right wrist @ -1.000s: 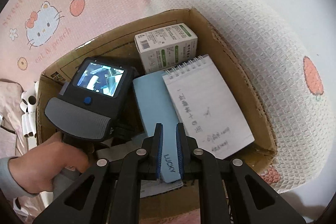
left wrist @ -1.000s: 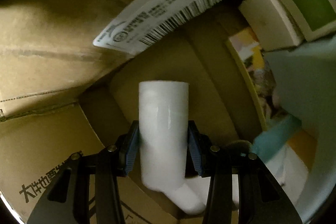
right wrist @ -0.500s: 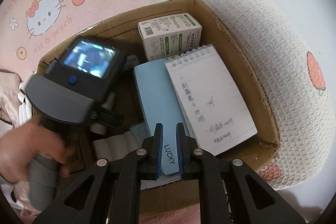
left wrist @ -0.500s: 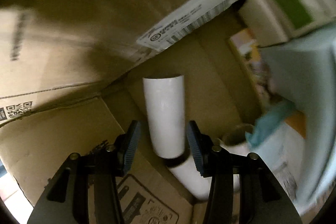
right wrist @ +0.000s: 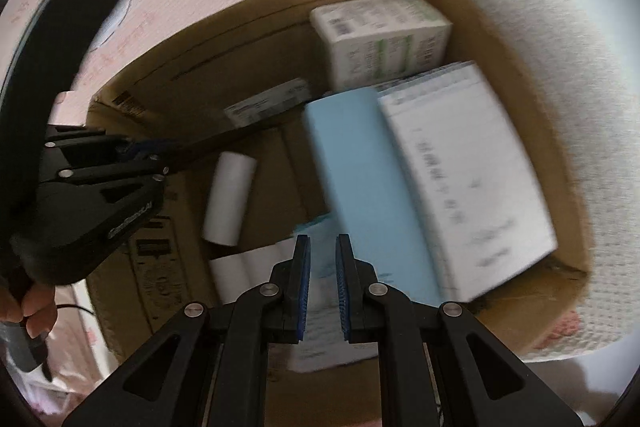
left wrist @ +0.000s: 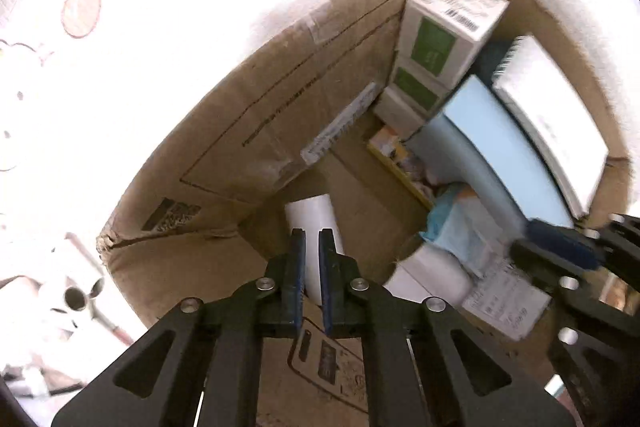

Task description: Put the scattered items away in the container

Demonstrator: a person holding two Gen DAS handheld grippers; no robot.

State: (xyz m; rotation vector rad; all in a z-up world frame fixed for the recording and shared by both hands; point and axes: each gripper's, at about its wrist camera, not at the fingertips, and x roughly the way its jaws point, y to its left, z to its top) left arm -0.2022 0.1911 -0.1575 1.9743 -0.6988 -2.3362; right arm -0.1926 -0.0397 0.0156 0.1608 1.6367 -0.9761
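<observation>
The left claw (left wrist: 312, 233) points steeply down into the open cardboard box (left wrist: 248, 131); its jaws have just been closing and now stand together with nothing between them. The white roll (left wrist: 316, 215) lies on the box floor straight ahead of its tips, apart from the pads and free of any grip, one end toward the far wall. Ahead and to the right of this claw, a green-and-white carton (left wrist: 444, 35) sits in the far corner. Nearer on the right, a pale blue book (left wrist: 492, 147) leans with a spiral notepad (left wrist: 552, 115) lying against its far side. To the claw's lower left, outside the box wall, more white rolls (left wrist: 74, 293) lie on the bedding, washed out by glare. The right claw (right wrist: 322, 239) also points down into the box, from the near side. Its blue pads stand close together, and blur hides whether anything thin is pinched between them. The blue book runs away from it just ahead and to the right of its tips. Another pair of white rolls (right wrist: 240, 275) lies on the floor just left of its tips. Further left, a hand (right wrist: 32, 307) grips the left claw's handle. A pink printed bedspread (right wrist: 168, 7) and a white waffle blanket (right wrist: 540, 27) surround the box.
</observation>
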